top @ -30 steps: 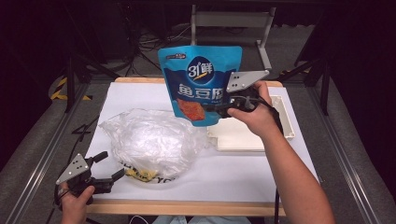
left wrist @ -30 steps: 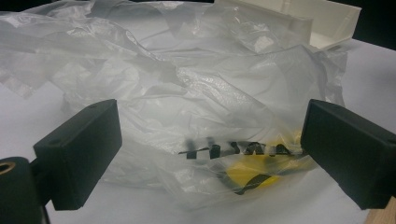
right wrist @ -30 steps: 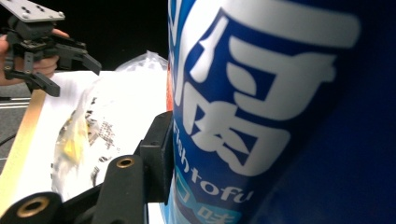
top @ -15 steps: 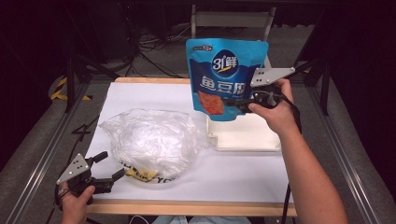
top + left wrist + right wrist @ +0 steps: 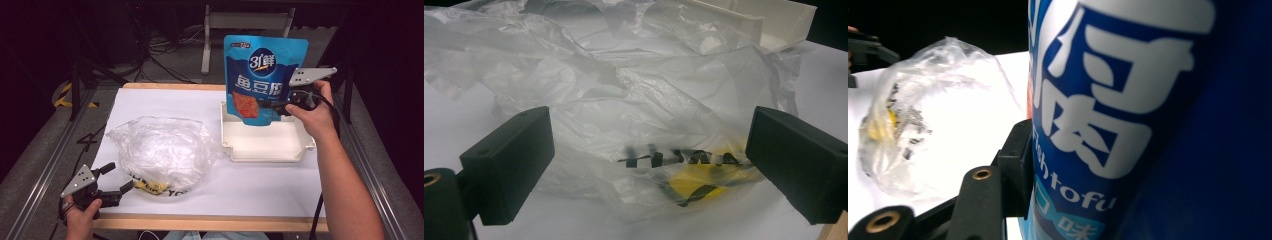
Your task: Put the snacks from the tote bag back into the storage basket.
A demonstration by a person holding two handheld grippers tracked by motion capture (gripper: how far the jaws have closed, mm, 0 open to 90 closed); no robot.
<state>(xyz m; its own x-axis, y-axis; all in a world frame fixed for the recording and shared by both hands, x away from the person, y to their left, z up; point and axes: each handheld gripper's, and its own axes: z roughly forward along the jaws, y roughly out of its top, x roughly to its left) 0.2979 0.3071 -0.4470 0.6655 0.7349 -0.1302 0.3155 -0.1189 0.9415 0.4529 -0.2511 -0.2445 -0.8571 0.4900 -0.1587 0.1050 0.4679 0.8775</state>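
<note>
A blue snack pouch (image 5: 260,77) with white characters hangs upright over the white tray (image 5: 267,150). My right gripper (image 5: 280,106) is shut on the pouch's lower right edge, and up close in the right gripper view the pouch (image 5: 1148,120) covers one jaw. A crumpled clear plastic bag (image 5: 162,152) with yellow and black print lies left of the tray. At the table's front left corner my left gripper (image 5: 117,177) stands open, its jaws just short of the bag (image 5: 639,115).
The table is covered with a white sheet (image 5: 165,105) and has a wooden front edge (image 5: 210,223). Dark floor, cables and a metal stand (image 5: 247,22) lie beyond the far edge. A rail (image 5: 45,165) runs along the left side.
My right gripper has carried the blue pouch to the right, from above the bag's edge to over the tray. The left gripper has stayed in place.
</note>
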